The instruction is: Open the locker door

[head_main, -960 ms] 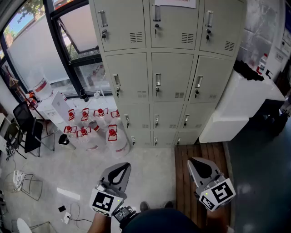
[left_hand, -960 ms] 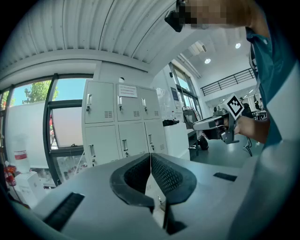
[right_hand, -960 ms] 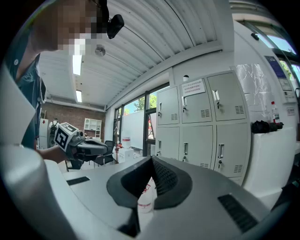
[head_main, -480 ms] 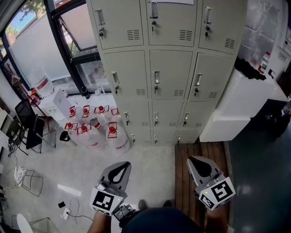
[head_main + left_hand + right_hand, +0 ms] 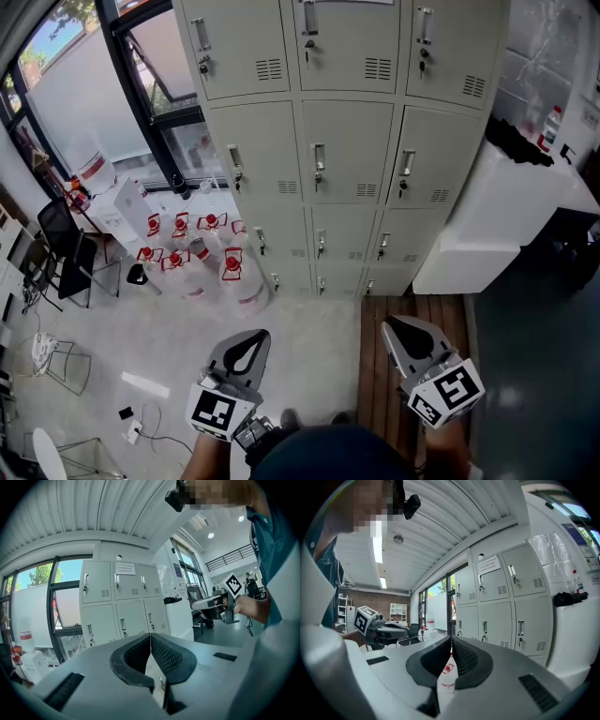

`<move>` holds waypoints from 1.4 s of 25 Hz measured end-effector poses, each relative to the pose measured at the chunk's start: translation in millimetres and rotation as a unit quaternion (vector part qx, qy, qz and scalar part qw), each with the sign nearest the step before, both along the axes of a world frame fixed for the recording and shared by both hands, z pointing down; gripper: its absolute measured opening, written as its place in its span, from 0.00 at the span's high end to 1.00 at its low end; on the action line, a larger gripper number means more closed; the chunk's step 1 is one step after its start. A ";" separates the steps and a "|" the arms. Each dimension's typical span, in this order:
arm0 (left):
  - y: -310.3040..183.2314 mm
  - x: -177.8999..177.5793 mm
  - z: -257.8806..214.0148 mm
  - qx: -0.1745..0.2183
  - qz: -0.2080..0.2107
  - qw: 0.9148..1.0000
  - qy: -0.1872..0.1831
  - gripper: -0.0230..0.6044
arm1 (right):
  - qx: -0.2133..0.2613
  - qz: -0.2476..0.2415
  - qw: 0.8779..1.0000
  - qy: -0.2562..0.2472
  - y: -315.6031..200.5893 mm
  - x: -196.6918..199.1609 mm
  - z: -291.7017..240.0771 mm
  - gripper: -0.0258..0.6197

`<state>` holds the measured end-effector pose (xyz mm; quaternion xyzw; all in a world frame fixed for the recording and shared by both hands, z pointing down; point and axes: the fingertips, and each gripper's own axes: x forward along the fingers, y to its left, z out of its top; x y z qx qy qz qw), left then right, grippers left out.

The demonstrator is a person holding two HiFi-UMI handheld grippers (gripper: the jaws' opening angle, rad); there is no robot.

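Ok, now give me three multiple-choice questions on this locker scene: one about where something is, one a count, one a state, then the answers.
1. Where do the red-capped jugs stand?
A) left of the lockers, by the window
B) on top of the lockers
C) inside an open locker

2. How many columns of doors do the lockers have?
A) two
B) three
C) five

3. How is the left gripper?
A) open wide
B) shut on a door handle
C) shut, empty

Answers:
1 A: the head view shows them between window and lockers.
2 B: each row has three doors side by side.
3 C: in the left gripper view its jaws meet with nothing between.
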<state>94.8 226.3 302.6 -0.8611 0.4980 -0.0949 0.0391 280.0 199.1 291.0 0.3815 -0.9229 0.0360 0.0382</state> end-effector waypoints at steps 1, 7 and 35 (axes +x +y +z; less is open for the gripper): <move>-0.5 3.2 0.5 0.000 -0.002 1.000 0.000 0.94 | 0.002 -0.002 1.000 -0.002 -2.2 2.1 -0.4 0.90; -3.0 9.6 5.8 0.000 -0.012 1.000 0.003 0.94 | 0.004 -0.009 1.000 -0.004 -14.5 3.4 1.5 0.90; -185.0 -98.3 9.9 0.001 0.076 0.997 0.019 0.94 | 0.002 0.076 0.997 0.013 -160.7 -106.0 2.5 0.90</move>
